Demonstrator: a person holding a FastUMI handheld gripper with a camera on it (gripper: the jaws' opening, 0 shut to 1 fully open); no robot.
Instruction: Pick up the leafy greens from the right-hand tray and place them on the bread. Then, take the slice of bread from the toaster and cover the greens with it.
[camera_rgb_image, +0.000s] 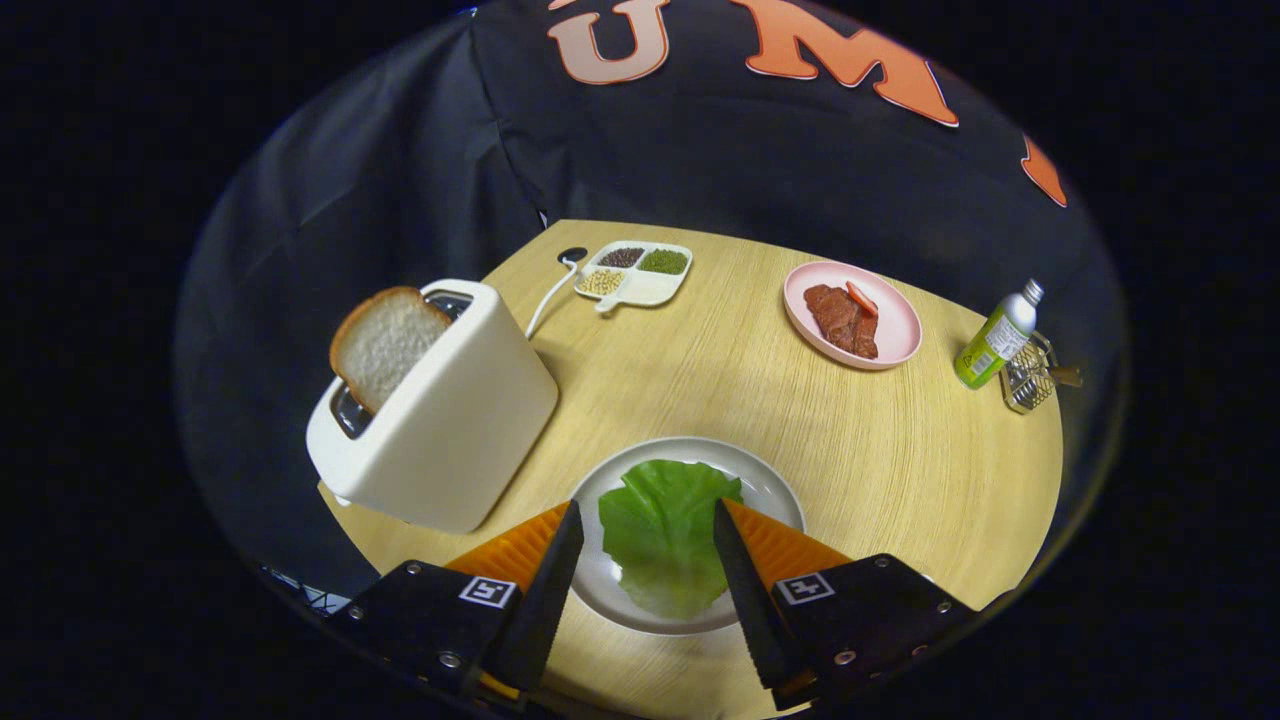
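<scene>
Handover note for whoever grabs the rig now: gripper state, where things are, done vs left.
Gripper: open, holding nothing, fingers either side of the leafy greens, above them.
Greens lie on the white plate just ahead of the fingers; whether bread lies beneath them cannot be seen.
Bread slice stands in the toaster, beside the plate.
Farther back: pink plate with meat, divided dish of beans, bottle.
Done: greens appear placed.
Left: take the slice from the toaster and lay it over the greens.
</scene>
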